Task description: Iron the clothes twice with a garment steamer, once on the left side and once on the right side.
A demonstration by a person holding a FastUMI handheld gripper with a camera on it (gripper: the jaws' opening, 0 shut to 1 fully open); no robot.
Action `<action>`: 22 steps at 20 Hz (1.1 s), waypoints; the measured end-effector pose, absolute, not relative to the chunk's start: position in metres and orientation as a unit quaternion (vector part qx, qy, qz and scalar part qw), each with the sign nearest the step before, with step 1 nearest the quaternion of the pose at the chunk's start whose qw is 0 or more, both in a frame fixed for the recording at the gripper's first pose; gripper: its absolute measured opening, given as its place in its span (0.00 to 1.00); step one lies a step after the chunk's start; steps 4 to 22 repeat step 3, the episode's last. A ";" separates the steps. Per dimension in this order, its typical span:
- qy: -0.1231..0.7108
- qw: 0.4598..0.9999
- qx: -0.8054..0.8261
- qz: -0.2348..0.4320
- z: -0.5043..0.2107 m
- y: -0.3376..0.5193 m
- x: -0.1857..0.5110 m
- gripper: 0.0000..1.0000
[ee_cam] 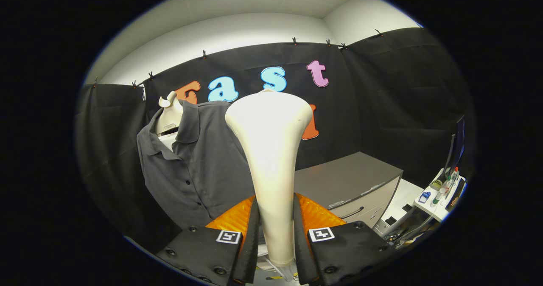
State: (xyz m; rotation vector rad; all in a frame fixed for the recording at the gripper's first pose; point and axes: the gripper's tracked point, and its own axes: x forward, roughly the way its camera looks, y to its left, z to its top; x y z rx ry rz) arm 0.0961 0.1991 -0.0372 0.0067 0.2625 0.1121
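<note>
Booth wall behind; hand-held gripper (275, 226) clamped on steamer (270, 150), shirt (191, 167) just beyond, w/ cabinet (348, 184) opposite.

Black cloth walls (382, 107) under a white ceiling; grey drawer cabinet (352, 184) beside cluttered white table (441, 201).

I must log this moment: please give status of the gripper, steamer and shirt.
Fingers shut on steamer handle, head up. Grey shirt hangs on mannequin, just beyond steamer. Nothing between them.

shirt (199, 167) partly behind steamer (271, 150)
</note>
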 end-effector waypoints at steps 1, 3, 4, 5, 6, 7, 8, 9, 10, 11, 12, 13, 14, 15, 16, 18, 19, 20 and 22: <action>0.131 0.990 0.003 0.057 -0.038 0.200 0.095 0.45; 0.132 0.990 0.003 0.058 -0.039 0.199 0.094 0.45; 0.132 0.990 0.003 0.058 -0.039 0.199 0.094 0.45; 0.132 0.990 0.003 0.058 -0.039 0.199 0.094 0.45; 0.132 0.990 0.003 0.058 -0.039 0.199 0.094 0.45; 0.132 0.990 0.003 0.058 -0.039 0.199 0.094 0.45; 0.132 0.990 0.003 0.058 -0.039 0.199 0.094 0.45; 0.132 0.990 0.003 0.058 -0.039 0.199 0.094 0.45; 0.132 0.990 0.003 0.058 -0.039 0.199 0.094 0.45; 0.132 0.990 0.003 0.058 -0.039 0.199 0.094 0.45; 0.132 0.990 0.003 0.058 -0.039 0.199 0.094 0.45; 0.132 0.990 0.003 0.058 -0.039 0.199 0.094 0.45; 0.132 0.990 0.003 0.058 -0.039 0.199 0.094 0.45; 0.132 0.990 0.003 0.058 -0.039 0.199 0.094 0.45; 0.132 0.990 0.003 0.058 -0.039 0.199 0.094 0.45; 0.132 0.990 0.003 0.058 -0.039 0.199 0.094 0.45; 0.132 0.990 0.003 0.058 -0.039 0.199 0.094 0.45; 0.132 0.990 0.003 0.058 -0.039 0.199 0.094 0.45; 0.132 0.990 0.003 0.058 -0.039 0.199 0.094 0.45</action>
